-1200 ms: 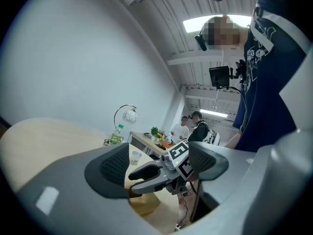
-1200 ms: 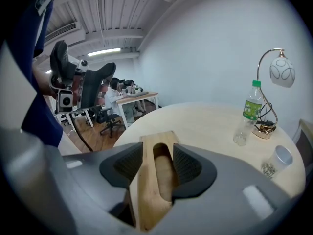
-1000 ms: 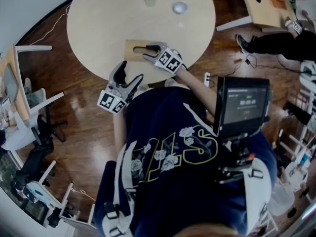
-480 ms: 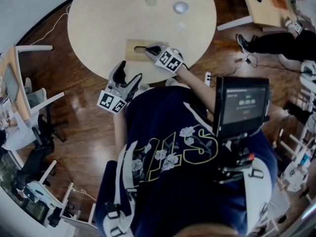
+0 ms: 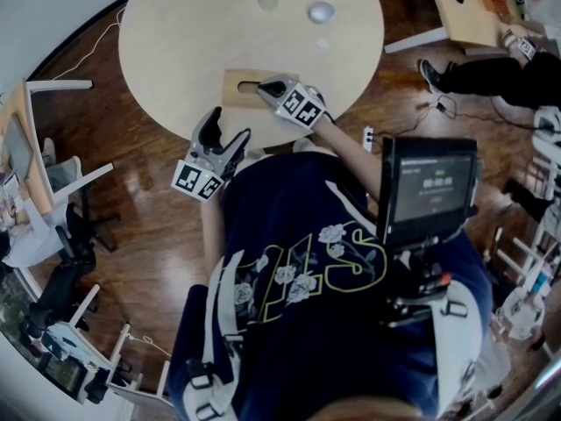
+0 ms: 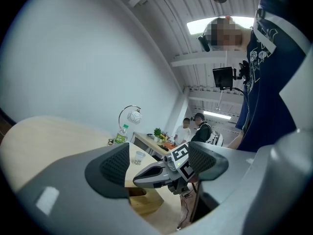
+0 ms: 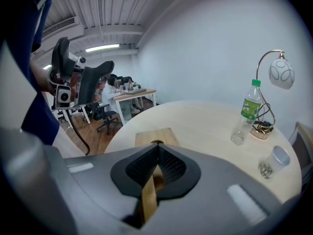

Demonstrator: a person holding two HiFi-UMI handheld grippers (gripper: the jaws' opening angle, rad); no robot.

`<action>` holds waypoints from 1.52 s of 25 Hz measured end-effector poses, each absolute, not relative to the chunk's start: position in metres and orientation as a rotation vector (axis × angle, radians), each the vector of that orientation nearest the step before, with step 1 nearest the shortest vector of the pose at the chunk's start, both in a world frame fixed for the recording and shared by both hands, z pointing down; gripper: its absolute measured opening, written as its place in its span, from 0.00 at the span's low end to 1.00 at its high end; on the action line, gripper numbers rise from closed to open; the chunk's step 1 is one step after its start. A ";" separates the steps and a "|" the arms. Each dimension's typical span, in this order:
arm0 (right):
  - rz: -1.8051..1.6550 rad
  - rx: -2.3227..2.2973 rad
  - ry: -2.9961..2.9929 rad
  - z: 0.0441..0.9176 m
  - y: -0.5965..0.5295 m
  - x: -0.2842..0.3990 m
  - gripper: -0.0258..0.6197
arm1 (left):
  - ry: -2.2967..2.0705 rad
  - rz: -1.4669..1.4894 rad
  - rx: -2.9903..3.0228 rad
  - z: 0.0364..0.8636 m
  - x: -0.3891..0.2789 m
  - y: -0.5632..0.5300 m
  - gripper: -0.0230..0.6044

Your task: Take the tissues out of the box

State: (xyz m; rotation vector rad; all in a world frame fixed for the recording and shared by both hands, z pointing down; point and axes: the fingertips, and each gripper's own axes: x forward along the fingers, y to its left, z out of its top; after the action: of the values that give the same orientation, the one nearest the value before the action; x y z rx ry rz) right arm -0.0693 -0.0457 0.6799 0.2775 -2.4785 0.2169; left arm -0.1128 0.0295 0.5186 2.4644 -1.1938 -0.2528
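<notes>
Tissue box (image 5: 232, 97) is the flat light-wood one with the oval slot (image 5: 248, 85) in its top, lying on the round pale wooden table (image 5: 175, 33) near the edge closest to me. My right gripper (image 7: 158, 148) is angled down with its tips right at that slot, and its jaws have just been closing, so the pads are pressed tip to tip. Thing is, I can't spot any white tissue between them from its own camera, just wood showing through the gap behind the pads, so I honestly can't say if I nipped a sheet or only air. My left gripper (image 5: 225, 130) hangs level off the table edge, apart from the box, jaws wide with nothing in them. For this step I reckon the trick is a slow, straight lift away from the slot, not a yank, watching for a sheet coming along. If nothing comes, open up, dip the tips deeper and pinch again. The box looks light enough to hop up with the tissue, so bringing the left one over to pin its free end down seems smart
</notes>
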 end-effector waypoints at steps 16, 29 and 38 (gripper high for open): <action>0.275 0.305 -2.508 0.673 -0.048 -0.069 0.04 | -1.148 -0.168 2.489 0.526 -0.101 0.030 0.65; 0.324 0.324 -2.518 0.665 -0.048 -0.065 0.04 | -1.149 -0.175 2.475 0.532 -0.107 0.027 0.65; 0.324 0.333 -2.555 0.656 -0.050 -0.070 0.04 | -1.142 -0.177 2.460 0.541 -0.110 0.025 0.64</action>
State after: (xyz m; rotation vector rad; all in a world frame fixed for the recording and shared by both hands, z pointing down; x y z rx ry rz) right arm -0.0705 -0.0498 0.6562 0.3325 -2.5548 0.3244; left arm -0.1100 0.0250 0.5406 2.4598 -1.1419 -0.1771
